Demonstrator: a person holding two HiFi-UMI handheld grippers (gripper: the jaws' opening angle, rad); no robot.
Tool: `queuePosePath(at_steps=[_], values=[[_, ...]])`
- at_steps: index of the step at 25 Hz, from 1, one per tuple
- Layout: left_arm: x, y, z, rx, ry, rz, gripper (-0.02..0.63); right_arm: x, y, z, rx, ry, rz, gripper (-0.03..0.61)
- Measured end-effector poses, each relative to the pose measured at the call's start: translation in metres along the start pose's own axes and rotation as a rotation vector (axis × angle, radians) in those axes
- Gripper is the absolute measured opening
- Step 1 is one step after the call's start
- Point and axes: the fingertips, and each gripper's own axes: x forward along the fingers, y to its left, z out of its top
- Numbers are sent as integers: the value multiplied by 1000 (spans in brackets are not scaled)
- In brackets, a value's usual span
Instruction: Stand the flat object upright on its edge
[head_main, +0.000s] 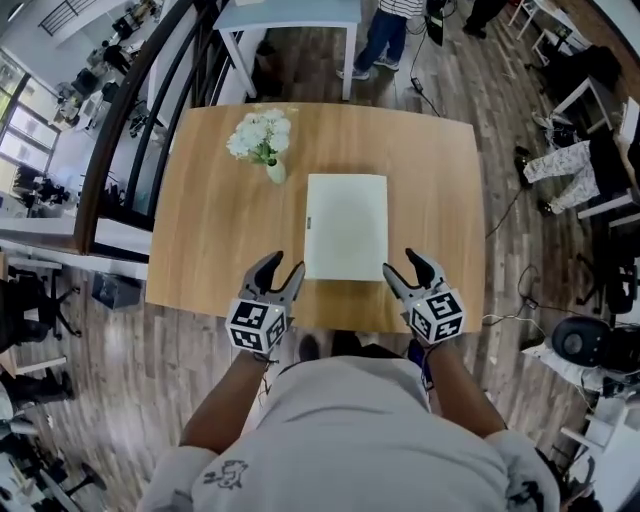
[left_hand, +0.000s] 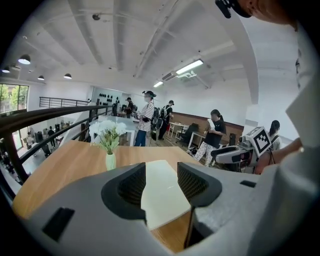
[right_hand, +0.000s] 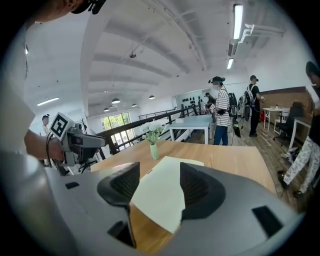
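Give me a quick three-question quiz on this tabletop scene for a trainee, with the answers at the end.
1. True or false: the board stands upright on the table.
2. Where is the vase relative to the board? A) by its far left corner B) by its near right corner C) on top of it
3. Fill in: the left gripper and right gripper both have jaws ____.
Key: 1 false, it lies flat; 2 A; 3 open, gripping nothing.

The wooden table (head_main: 200, 240) bears a flat pale board (head_main: 346, 225) and a flower vase (head_main: 275, 172).
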Motion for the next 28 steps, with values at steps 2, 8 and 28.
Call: queuePosePath(at_steps=[2, 8, 28], values=[[18, 5, -8, -6, 26, 2, 187, 13, -12, -9, 14, 33, 14, 262], [69, 21, -51, -10, 146, 5, 195, 46, -40, -37, 50, 127, 54, 271], [139, 66, -116, -172, 383, 5, 235, 124, -86, -112, 283, 352, 96, 300]])
